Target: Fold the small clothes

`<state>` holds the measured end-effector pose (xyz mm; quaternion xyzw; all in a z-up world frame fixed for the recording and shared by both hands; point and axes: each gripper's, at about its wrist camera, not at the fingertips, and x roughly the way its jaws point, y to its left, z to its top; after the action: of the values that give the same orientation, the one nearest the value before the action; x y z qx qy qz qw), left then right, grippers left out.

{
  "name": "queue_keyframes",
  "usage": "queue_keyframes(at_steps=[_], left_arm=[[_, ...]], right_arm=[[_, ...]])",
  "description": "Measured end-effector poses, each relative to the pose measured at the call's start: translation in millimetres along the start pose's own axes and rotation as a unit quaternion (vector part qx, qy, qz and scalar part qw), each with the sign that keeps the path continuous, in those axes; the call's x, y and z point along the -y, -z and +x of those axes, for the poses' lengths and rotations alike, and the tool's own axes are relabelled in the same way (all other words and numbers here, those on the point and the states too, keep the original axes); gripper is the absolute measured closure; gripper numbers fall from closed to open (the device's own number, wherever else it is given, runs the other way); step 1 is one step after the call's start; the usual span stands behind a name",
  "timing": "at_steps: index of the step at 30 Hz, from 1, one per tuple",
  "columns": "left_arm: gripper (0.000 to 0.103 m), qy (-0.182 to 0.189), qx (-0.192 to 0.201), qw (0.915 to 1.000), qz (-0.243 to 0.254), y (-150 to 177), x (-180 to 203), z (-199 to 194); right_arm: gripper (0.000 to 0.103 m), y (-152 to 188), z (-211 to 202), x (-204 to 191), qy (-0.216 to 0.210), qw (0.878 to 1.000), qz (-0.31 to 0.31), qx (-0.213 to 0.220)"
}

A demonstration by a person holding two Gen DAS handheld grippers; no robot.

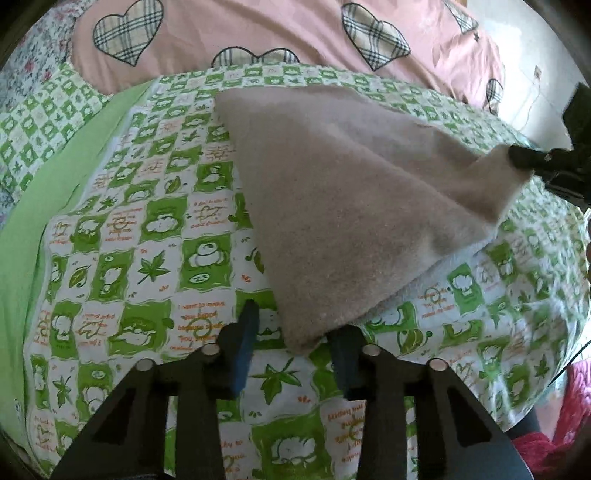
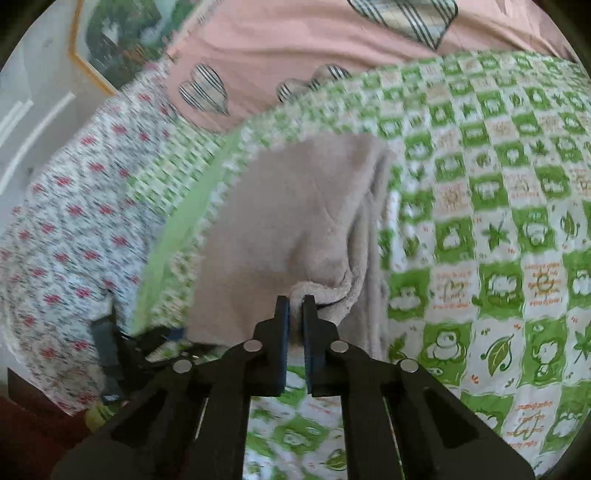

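A beige fleece garment (image 1: 351, 206) lies on the green-and-white checked sheet (image 1: 147, 258), one corner lifted at the right. My left gripper (image 1: 295, 328) is open; the garment's near corner lies between its fingers, over the right one. My right gripper (image 2: 296, 306) is shut on the garment's (image 2: 280, 229) edge and holds it up off the sheet (image 2: 480, 240). The right gripper also shows at the right of the left wrist view (image 1: 524, 157), pinching the lifted corner. The left gripper shows low at the left of the right wrist view (image 2: 155, 343).
A pink quilt with plaid hearts (image 1: 258, 33) lies behind the sheet. A floral pillow (image 2: 74, 221) is at the left. A framed picture (image 2: 118, 37) hangs on the wall. Red cloth (image 1: 554, 424) lies at the lower right.
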<state>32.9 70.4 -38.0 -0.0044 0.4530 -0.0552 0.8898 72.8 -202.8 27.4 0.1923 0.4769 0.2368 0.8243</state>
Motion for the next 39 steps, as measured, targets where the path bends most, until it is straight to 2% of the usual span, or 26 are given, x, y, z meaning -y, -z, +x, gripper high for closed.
queue_keyframes(at_steps=[2,4,7,9,10,12,16,18,20,21,25,27,28,29,31,34,35,39], left_arm=[[0.08,0.018,0.002,0.9994,-0.029,-0.4,-7.2,-2.9],[0.087,0.041,-0.001,0.9968,-0.068,-1.0,-16.1,-3.1],[0.089,0.076,-0.008,0.9881,-0.133,2.7,-29.6,-0.1],[0.089,0.095,-0.02,0.9819,-0.162,7.5,-36.8,5.4],[0.089,0.099,-0.022,0.9804,-0.169,9.1,-38.8,6.8],[0.089,0.098,-0.022,0.9811,-0.165,9.4,-37.3,6.0],[0.089,0.088,-0.023,0.9841,-0.153,6.4,-31.6,4.4],[0.089,0.089,-0.025,0.9837,-0.154,6.9,-31.4,4.8],[0.089,0.089,-0.025,0.984,-0.152,5.7,-31.7,6.1],[0.089,0.089,-0.025,0.9841,-0.151,6.0,-32.6,6.2],[0.089,0.091,-0.027,0.9839,-0.151,4.2,-33.7,8.0],[0.089,0.09,-0.027,0.9845,-0.148,3.7,-33.4,8.4],[0.089,0.09,-0.027,0.9848,-0.146,3.4,-33.2,9.0],[0.089,0.089,-0.027,0.985,-0.145,3.6,-33.1,9.4],[0.089,0.089,-0.028,0.9852,-0.144,2.7,-33.4,10.7],[0.089,0.091,-0.03,0.9853,-0.141,2.3,-33.2,12.0],[0.089,0.094,-0.03,0.985,-0.142,1.7,-33.9,13.5],[0.089,0.097,-0.034,0.9846,-0.142,0.0,-35.2,16.4]], right_arm=[[0.097,0.2,-10.5,0.2,-0.017,1.0,0.003,0.023],[0.097,4.7,-10.1,-0.4,-0.01,1.0,-0.004,0.024],[0.097,21.7,1.4,6.1,0.023,1.0,-0.02,0.002],[0.097,34.1,12.1,16.2,0.063,0.998,-0.018,-0.025],[0.097,41.4,19.3,21.5,0.087,0.995,-0.018,-0.042],[0.097,49.9,26.0,28.9,0.097,0.994,-0.009,-0.056],[0.094,41.1,19.8,27.2,0.073,0.996,0.014,-0.051],[0.086,30.3,13.6,22.2,0.058,0.998,0.016,-0.034],[0.049,14.2,9.4,22.1,0.035,0.999,0.029,-0.009],[0.045,6.4,10.4,23.4,0.03,0.999,0.033,-0.003],[0.045,-25.2,39.6,31.3,0.034,0.998,0.05,-0.011],[0.046,-35.7,60.2,44.6,0.032,0.996,0.083,-0.024],[0.053,-40.1,69.9,50.2,0.021,0.995,0.096,-0.029],[0.072,-44.2,76.2,53.9,0.015,0.994,0.101,-0.032],[0.089,-50.4,80.4,51.2,0.025,0.995,0.091,-0.034],[0.096,-62.8,69.3,40.9,0.033,0.998,0.057,0.001],[0.096,-64.5,68.7,40.8,0.05,0.998,0.048,0.006],[0.096,-59.3,90.6,54.2,0.083,0.995,0.052,-0.022]])
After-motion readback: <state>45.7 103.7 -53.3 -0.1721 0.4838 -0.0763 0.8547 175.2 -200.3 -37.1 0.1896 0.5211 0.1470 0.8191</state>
